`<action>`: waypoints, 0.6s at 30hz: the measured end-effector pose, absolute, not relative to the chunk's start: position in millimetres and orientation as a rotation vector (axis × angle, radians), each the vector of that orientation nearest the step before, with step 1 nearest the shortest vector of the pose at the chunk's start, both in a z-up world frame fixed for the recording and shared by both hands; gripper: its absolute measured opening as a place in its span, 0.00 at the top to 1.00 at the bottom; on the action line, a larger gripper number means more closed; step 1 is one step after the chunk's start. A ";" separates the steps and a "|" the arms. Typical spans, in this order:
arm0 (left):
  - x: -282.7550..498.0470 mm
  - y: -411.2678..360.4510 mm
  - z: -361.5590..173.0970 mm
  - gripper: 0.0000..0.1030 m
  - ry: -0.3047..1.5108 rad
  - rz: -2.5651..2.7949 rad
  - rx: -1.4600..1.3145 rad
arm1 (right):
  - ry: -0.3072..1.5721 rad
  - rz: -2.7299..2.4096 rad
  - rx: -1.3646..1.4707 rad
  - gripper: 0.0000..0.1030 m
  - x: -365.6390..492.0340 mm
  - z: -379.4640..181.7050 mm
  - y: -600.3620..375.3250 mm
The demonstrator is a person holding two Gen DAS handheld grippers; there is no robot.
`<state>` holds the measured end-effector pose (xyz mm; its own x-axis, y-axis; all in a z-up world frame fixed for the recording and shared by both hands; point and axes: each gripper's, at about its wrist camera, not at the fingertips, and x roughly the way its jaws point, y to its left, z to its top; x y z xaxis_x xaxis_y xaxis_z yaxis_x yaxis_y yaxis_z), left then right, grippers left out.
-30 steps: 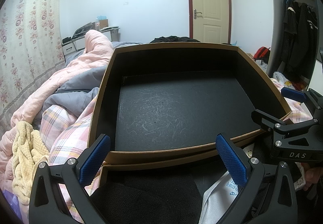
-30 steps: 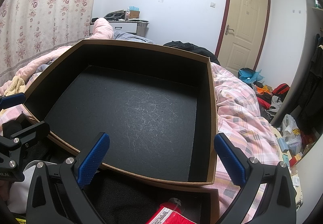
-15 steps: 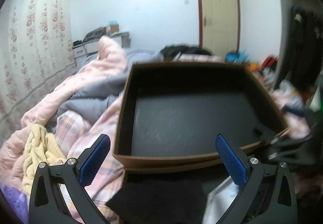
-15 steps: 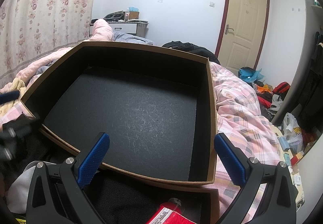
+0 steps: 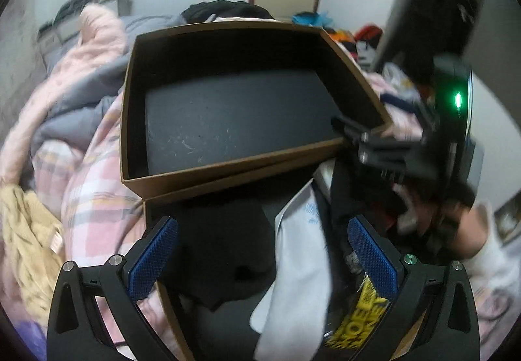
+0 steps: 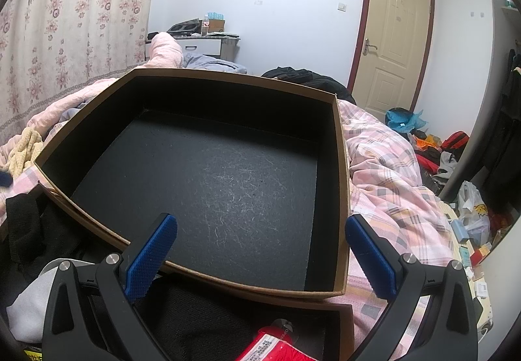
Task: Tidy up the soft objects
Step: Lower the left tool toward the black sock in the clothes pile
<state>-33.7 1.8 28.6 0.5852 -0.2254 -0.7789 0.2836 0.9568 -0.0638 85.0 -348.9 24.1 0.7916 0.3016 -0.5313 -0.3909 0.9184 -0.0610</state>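
Left wrist view: left gripper (image 5: 262, 252) gapes wide above the clothes (image 5: 224, 250); right gripper (image 6: 260, 253), equally wide, faces the empty box (image 6: 342, 185) awaiting them.

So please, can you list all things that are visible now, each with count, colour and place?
Box: 1, brown outside, black inside, nothing in it, on the bed.
Second box: 1, brown, nearest the cameras, holds black cloth, white cloth, red packet, yellow packet.
Bedding: pink plaid, under the boxes.
Quilt: pink and grey, left.
Knit: 1, yellow, left edge.
Door: 1, cream, back wall.
Curtain: floral, left.
Floor clutter: mixed colours, right.
Left tool: open, blue pads.
Right tool: open, blue pads.
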 end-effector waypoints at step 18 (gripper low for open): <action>-24.4 12.4 -1.6 0.85 1.014 -0.247 0.069 | 0.541 0.375 -0.170 0.01 84.5 23.9 -349.5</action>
